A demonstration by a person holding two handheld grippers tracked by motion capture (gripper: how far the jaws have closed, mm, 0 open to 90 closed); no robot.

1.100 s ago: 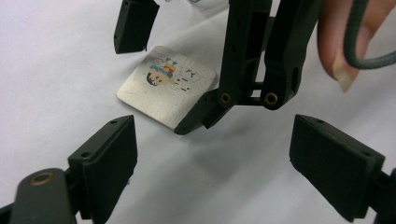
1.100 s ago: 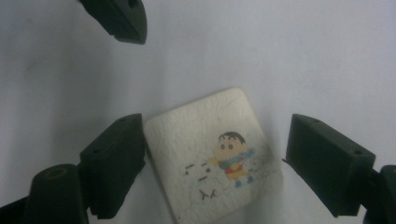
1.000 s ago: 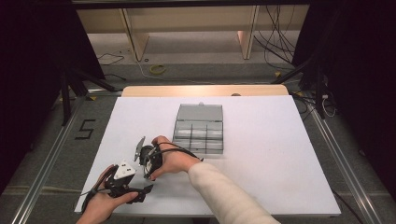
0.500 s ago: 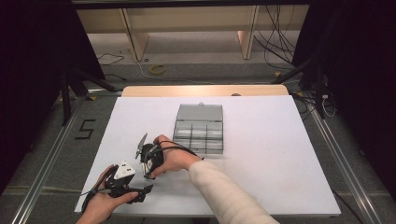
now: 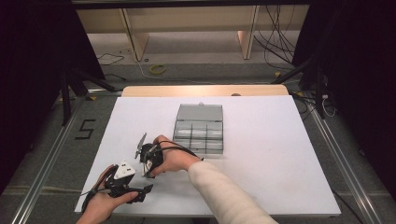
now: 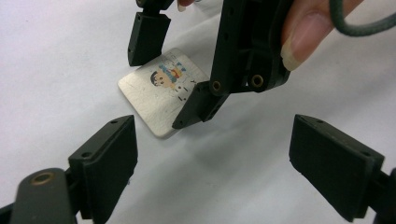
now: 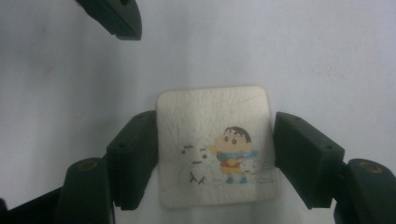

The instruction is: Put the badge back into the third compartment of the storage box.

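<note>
The right tool [image 7: 212, 154] had just been closing and was clamped on a square card [image 7: 215, 144] with a cartoon print, its jaws pressing the card's two side edges as it lay flat on the table [image 5: 280, 154]. The left tool [image 6: 215, 172] stood apart just beside it, holding nothing, the card lying ahead of its jaws. Beyond the right tool sat an open box [image 5: 199, 128]; what its compartments held could not be made out.
</note>
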